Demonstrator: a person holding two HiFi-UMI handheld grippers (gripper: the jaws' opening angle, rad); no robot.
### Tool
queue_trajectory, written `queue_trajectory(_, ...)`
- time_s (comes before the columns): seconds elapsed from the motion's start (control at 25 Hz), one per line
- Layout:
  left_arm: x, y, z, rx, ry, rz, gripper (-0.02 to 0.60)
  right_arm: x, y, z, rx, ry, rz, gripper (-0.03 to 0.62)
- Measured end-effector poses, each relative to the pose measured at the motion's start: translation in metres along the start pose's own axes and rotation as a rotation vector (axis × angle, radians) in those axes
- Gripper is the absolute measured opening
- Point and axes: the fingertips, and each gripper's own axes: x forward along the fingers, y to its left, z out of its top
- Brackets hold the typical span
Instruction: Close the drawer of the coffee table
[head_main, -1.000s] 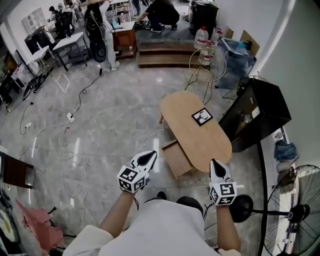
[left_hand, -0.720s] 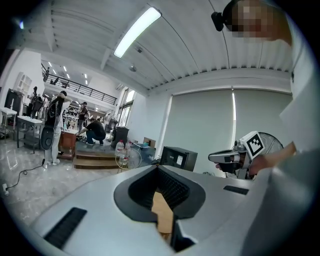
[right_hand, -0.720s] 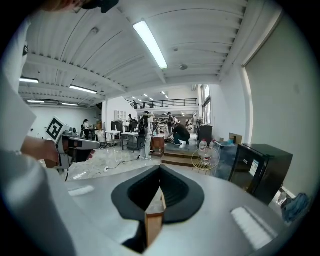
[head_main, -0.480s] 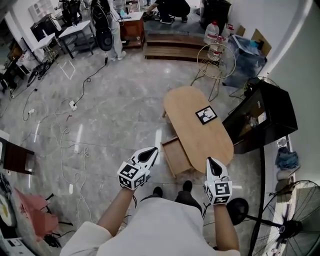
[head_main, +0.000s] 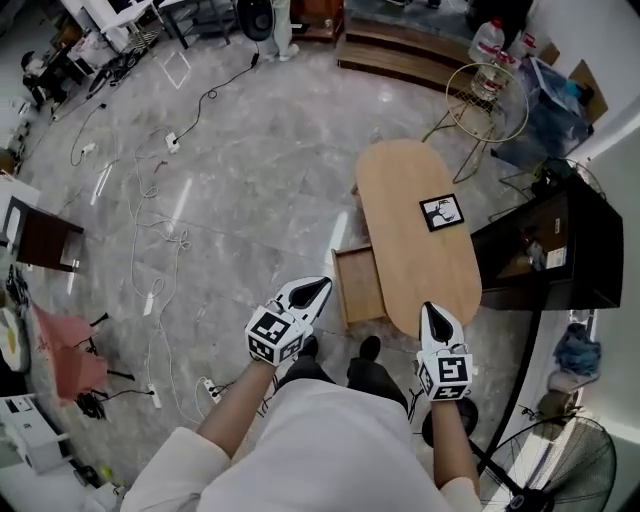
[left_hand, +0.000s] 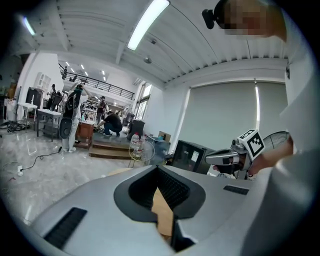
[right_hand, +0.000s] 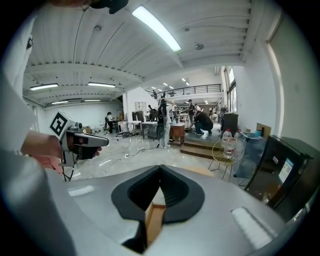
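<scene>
The oval wooden coffee table (head_main: 400, 200) stands just ahead of me, with a black-and-white marker card (head_main: 441, 212) on top. Its wooden drawer (head_main: 358, 285) is pulled out from the table's left side and looks empty. My left gripper (head_main: 318, 288) hovers near the drawer's near corner, jaws shut on nothing. My right gripper (head_main: 429, 311) hangs over the table's near end, jaws also shut and empty. In the left gripper view the left gripper (left_hand: 158, 168) shows wood through its gap. The right gripper (right_hand: 160, 168) looks along the drawer (right_hand: 152, 220) in the right gripper view.
A black cabinet (head_main: 545, 250) stands right of the table, a wire stool (head_main: 487, 100) and a water bottle (head_main: 487, 42) beyond it. Cables and power strips (head_main: 150, 260) trail over the marble floor at left. A fan base (head_main: 440, 428) sits near my right foot.
I have stepped closer, so the table and open drawer lie nearer below me. Both grippers have moved forward and down toward the table. Both have stayed shut.
</scene>
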Motion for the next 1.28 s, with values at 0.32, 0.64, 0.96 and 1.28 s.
queue_trajectory(0.32, 0.035, 0.0, -0.037, -0.064, 0.027, 0.064, 0.006, 0.039, -0.012, -0.041, 0.016, 0.092, 0.135, 0.011)
queue_trajectory(0.64, 0.065, 0.012, -0.093, -0.138, 0.051, 0.089, 0.006, 0.078, -0.003, -0.089, 0.019, 0.185, 0.238, 0.011)
queue_trajectory(0.96, 0.089, 0.037, -0.171, -0.238, 0.13, 0.097, 0.006, 0.121, -0.01, -0.14, 0.062, 0.261, 0.251, 0.011)
queue_trajectory(1.28, 0.115, 0.053, -0.267, -0.352, 0.198, 0.082, 0.006, 0.161, -0.009, -0.216, 0.149, 0.32, 0.216, 0.011)
